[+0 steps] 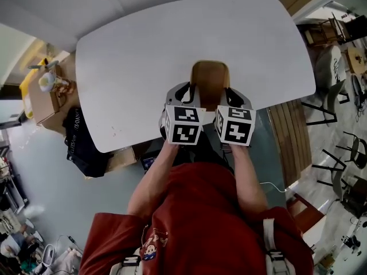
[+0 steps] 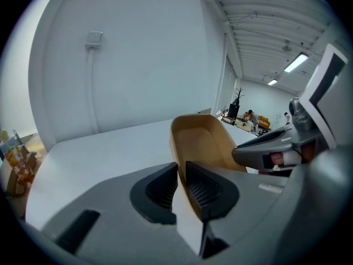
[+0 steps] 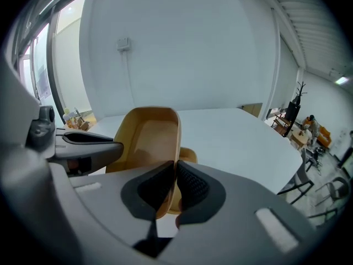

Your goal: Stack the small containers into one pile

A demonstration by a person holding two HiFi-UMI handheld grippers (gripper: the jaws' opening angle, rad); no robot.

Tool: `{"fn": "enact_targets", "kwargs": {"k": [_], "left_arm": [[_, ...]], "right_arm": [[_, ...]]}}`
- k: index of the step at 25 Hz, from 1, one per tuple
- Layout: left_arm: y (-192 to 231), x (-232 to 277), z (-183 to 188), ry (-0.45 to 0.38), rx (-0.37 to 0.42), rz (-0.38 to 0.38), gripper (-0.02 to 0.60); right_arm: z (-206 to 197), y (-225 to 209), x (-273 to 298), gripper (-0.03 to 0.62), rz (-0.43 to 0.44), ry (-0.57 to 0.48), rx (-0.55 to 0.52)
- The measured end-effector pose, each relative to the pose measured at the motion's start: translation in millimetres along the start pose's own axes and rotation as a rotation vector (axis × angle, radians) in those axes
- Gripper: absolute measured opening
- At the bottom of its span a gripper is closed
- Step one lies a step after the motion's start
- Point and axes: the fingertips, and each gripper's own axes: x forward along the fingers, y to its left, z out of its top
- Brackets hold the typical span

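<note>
**Operator:** Condition of the left tool (image 2: 182, 173)?
**Technician:** Clenched. Its ribbed pads (image 2: 205, 187) pinch the left side wall of the tan container (image 2: 201, 142), at that wall's near end.
**Operator:** Right tool (image 3: 175, 173)?
**Technician:** Clenched likewise, on the container's right side wall, which stands edge-on between the pads.
**Operator:** Container position relative to both tools?
**Technician:** Between them, open side up, extending past them to the far side. Both tools grip from the near side, and the marker cubes (image 1: 183, 125) sit nearer still.
**Operator:** Position over the counter (image 1: 143, 50)?
**Technician:** At the middle of the white counter's near edge. Whether the base touches the surface cannot be determined.
**Operator:** Beyond it?
**Technician:** The counter top runs on to a pale wall carrying a small socket plate (image 2: 95, 37).
</note>
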Motion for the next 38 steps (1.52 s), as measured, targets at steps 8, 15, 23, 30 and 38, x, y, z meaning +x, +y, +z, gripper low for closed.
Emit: {"fn": "enact_targets", "kwargs": {"k": [8, 15, 23, 30, 38], "left_arm": [[-21, 12, 4, 0.024, 0.027, -0.027, 0.051], [-27, 26, 2, 0.046, 0.026, -0.027, 0.052], [-21, 43, -8, 0.086, 0.032, -0.016, 0.055], [-24, 57, -13, 0.132, 0.031, -0.006, 0.055], [-18, 72, -27, 0.187, 0.006, -0.007, 0.055]], "right_arm": [[-3, -23, -4, 0.020, -0.016, 0.010, 0.032], [-8, -35, 6, 0.020, -0.002, 0.042, 0.046], [-14, -36, 27, 0.018, 0.031, 0.090, 0.054], [-21, -45, 43, 0.020, 0.053, 0.134, 0.058], [-32, -46, 60, 0.023, 0.087, 0.194, 0.062]]}}
